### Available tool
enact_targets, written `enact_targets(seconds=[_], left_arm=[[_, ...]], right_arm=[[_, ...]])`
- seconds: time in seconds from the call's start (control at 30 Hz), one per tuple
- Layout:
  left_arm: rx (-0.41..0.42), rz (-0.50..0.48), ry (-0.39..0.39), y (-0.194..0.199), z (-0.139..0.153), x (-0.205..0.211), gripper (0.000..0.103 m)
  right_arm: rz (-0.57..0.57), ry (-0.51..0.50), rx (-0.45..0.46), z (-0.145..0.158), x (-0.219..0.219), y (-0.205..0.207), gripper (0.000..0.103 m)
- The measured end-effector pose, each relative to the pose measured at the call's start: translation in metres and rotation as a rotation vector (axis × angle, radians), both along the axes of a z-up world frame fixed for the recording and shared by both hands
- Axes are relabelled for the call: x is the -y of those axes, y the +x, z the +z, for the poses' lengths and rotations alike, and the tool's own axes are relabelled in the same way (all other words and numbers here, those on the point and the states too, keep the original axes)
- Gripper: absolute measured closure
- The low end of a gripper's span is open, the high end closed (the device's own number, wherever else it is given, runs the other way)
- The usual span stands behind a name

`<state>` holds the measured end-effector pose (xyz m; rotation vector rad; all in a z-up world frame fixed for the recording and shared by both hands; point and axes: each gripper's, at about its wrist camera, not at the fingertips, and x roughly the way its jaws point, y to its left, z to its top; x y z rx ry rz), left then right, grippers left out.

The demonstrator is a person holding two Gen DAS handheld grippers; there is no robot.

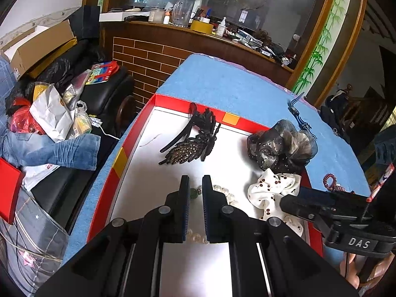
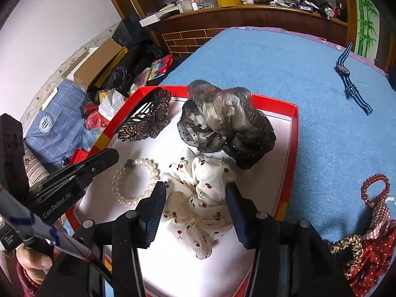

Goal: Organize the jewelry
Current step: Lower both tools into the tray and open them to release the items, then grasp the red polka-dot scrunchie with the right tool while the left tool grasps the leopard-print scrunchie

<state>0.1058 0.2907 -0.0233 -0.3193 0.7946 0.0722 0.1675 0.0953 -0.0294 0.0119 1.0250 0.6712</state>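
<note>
Blue cloth covers the worktop (image 2: 247, 57), and on it lies a shallow red tray (image 2: 294, 133) with a white floor. Inside the tray are a pearl bracelet (image 2: 154, 173), a white scrunchie with cherry print (image 2: 205, 198), a dark gauze hair flower (image 2: 222, 123) and a beaded butterfly clip (image 1: 190, 143).

Right claw (image 2: 195, 195) is wide open and holds nothing; the soft, crumpled scrunchie lies directly between its fingers, its folds running away from the camera.

Left claw (image 1: 196, 185) is almost closed, with a narrow gap. The bracelet lies under it, the round glossy pearls passing across the gap; whether it grips them I cannot tell.

Outside the tray, to the right, wait a red bead bracelet (image 2: 375, 189), a gold chain-pattern band (image 2: 351, 247), red dotted fabric (image 2: 371, 255) and, farther away, a striped watch (image 2: 346, 74). The right claw is clearly nearer to these.
</note>
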Motion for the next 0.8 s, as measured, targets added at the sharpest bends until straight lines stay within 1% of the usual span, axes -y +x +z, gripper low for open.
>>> enact_targets(seconds=[0.07,0.1,0.17,0.3,0.47,0.53,0.7,0.8], left_arm=[[0.008,0.001,0.002,-0.003,0.004,0.001,0.092],[0.016,0.001,0.006,-0.005,0.007,0.003,0.088],[0.034,0.001,0.013,-0.009,0.014,0.007,0.085],[0.071,-0.019,0.023,-0.016,0.030,0.020,0.084],[0.104,-0.049,0.035,-0.025,0.047,0.042,0.078],[0.118,-0.063,0.038,-0.030,0.052,0.053,0.074],[0.129,-0.109,0.029,-0.038,0.055,0.083,0.074],[0.131,-0.147,0.012,-0.042,0.054,0.104,0.074]], right_arm=[[0.000,0.010,0.010,0.006,0.005,-0.004,0.048],[-0.001,0.016,0.014,0.008,0.006,-0.005,0.048],[0.000,0.032,0.030,0.016,0.013,-0.010,0.048],[-0.002,0.062,0.058,0.031,0.025,-0.021,0.048],[-0.016,0.107,0.076,0.045,0.048,-0.032,0.048],[-0.021,0.113,0.086,0.048,0.062,-0.038,0.048],[-0.051,0.117,0.104,0.050,0.104,-0.049,0.049],[-0.104,0.111,0.125,0.050,0.142,-0.052,0.049]])
